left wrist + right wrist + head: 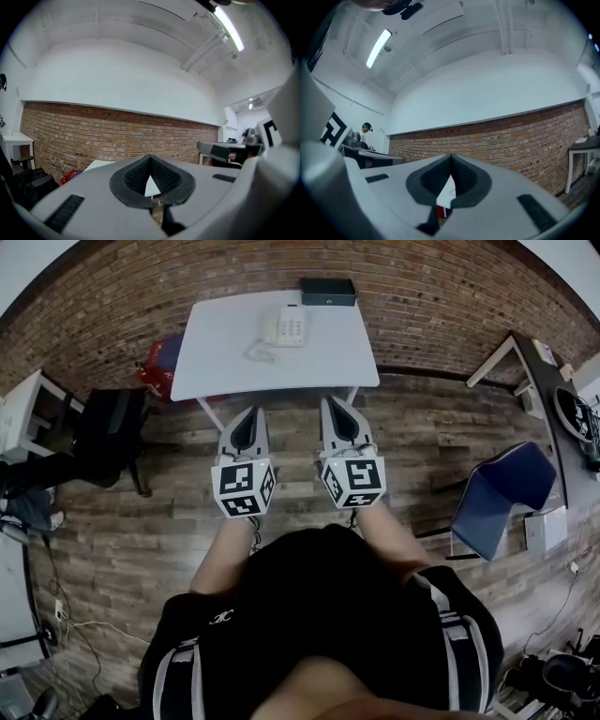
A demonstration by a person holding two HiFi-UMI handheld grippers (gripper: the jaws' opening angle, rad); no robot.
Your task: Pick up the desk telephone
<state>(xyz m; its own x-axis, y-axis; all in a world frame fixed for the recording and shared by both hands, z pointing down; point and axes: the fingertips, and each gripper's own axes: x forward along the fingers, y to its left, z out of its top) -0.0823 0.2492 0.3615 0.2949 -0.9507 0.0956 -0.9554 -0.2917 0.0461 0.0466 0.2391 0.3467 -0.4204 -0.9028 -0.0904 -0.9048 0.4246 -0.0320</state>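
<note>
Only the head view shows the desk telephone [286, 327] on the table [319, 360], its handset [270, 329] lengthwise toward the brick wall [441, 306]. Both the left gripper [246, 414] and right gripper [336, 401] are closed, empty.

A white tabletop [319, 352] stands on a plank floor [422, 446], its near edge just ahead of the left claw [246, 413] and the right claw [336, 401]. A white desk telephone [284, 327] rests on its far half, beyond and between the two claws. Its coiled cord [259, 353] lies on the surface on the left claw's side. A black box [328, 291] sits at the far edge, beyond the right claw.
</note>
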